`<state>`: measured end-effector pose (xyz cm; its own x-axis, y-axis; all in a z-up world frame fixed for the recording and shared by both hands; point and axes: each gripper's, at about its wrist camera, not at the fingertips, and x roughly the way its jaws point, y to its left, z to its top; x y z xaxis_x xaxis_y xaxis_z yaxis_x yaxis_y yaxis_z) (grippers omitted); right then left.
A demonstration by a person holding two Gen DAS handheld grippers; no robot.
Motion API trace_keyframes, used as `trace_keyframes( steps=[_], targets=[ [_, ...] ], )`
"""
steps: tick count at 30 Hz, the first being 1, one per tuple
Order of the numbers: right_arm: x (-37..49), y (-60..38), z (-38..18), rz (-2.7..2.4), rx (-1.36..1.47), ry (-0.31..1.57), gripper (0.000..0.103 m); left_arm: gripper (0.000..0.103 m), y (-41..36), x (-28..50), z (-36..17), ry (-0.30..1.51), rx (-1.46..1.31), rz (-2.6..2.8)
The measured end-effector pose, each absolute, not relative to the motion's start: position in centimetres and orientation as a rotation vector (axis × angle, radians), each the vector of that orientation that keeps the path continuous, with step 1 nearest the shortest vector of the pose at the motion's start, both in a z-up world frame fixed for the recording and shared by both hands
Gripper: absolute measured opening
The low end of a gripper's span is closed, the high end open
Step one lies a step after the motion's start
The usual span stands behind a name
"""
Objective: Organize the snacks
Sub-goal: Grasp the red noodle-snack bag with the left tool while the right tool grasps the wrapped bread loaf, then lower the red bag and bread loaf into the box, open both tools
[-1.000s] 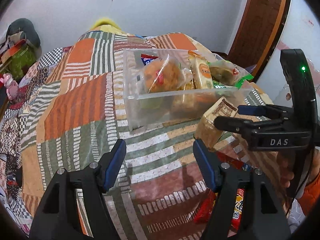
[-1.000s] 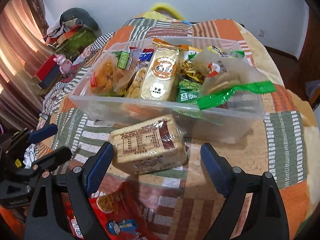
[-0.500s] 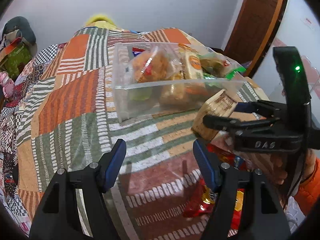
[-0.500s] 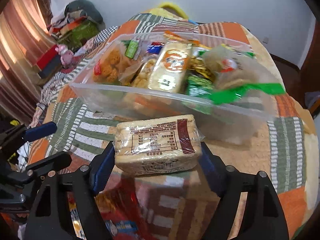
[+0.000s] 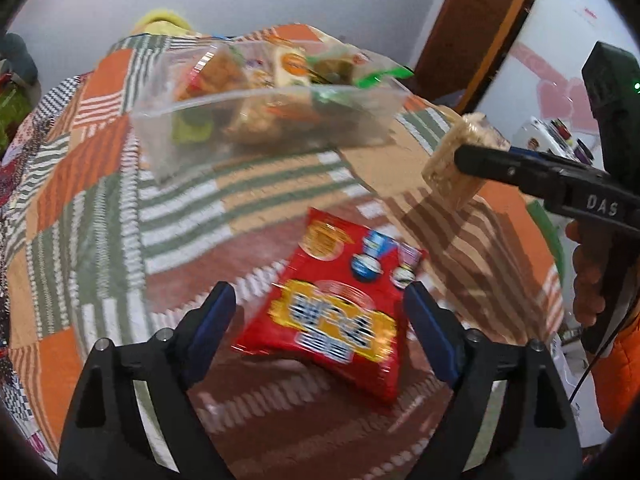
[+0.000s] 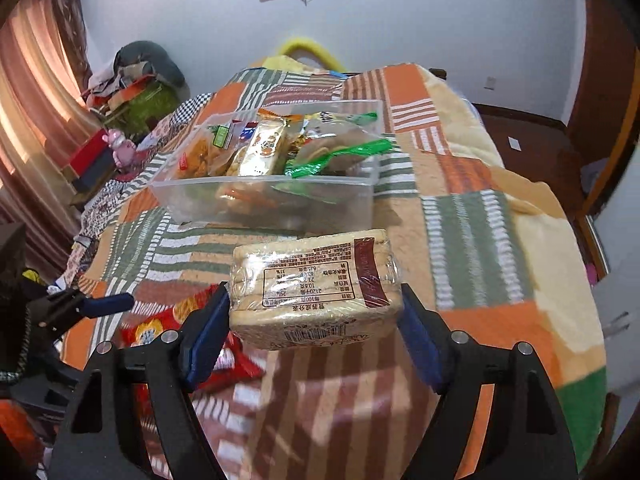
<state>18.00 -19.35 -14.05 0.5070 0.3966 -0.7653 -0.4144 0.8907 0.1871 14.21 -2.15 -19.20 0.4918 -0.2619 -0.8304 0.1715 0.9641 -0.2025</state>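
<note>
While the right gripper (image 6: pixel 314 322) clamps the wrapped cracker pack (image 6: pixel 314 290) between its pads, the clear bin (image 6: pixel 264 196) lies ahead of the jaws. The left gripper (image 5: pixel 320 320) has just been opening; its jaws stand apart, with the red snack bag (image 5: pixel 334 312) lying between them, unpressed.

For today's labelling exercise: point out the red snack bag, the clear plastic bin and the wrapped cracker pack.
red snack bag (image 5: pixel 336 308), left wrist view, front.
clear plastic bin (image 6: pixel 276 204), right wrist view, near wall.
wrapped cracker pack (image 6: pixel 312 284), right wrist view, label.

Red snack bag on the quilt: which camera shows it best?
The left wrist view: the red snack bag lies nearly whole between the open left hand-held gripper. The right wrist view shows only part, hidden behind the cracker pack.
</note>
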Motion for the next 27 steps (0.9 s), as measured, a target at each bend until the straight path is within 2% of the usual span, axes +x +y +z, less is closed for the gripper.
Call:
trace_keyframes(
  steps=[3,7,11,13,15,16,22,27],
  targets=[
    [17.4,-19.9,-14.0,0.489,-0.009,0.919,0.076,0.092,-3.6,14.4,-20.2,1.052,-0.059,-0.286],
    [17.1,-20.2,-14.2,0.484,-0.010,0.926,0.076,0.092,-4.5,15.3,-22.1,1.105,-0.033,-0.262],
    [17.0,-20.2,-14.4,0.484,-0.014,0.928,0.076,0.092,-4.2,16.1,-22.3,1.067,-0.040,-0.226],
    [16.9,-20.1,-14.5,0.483,-0.014,0.928,0.076,0.085,-4.0,16.6,-22.3,1.043,-0.069,-0.219],
    [17.1,-20.0,-14.5,0.485,-0.011,0.927,0.076,0.069,-3.7,16.9,-22.1,1.025,-0.077,-0.212],
    [17.1,-19.9,-14.4,0.487,-0.010,0.924,0.076,0.066,-3.4,17.1,-21.9,1.019,-0.082,-0.212],
    [17.7,-18.7,-13.5,0.503,-0.022,0.892,0.076,0.064,-1.6,17.1,-20.1,0.961,-0.115,-0.181],
    [18.8,-17.5,-12.4,0.513,-0.029,0.852,0.076,0.064,0.1,17.5,-16.6,0.860,-0.105,-0.141]
  ],
)
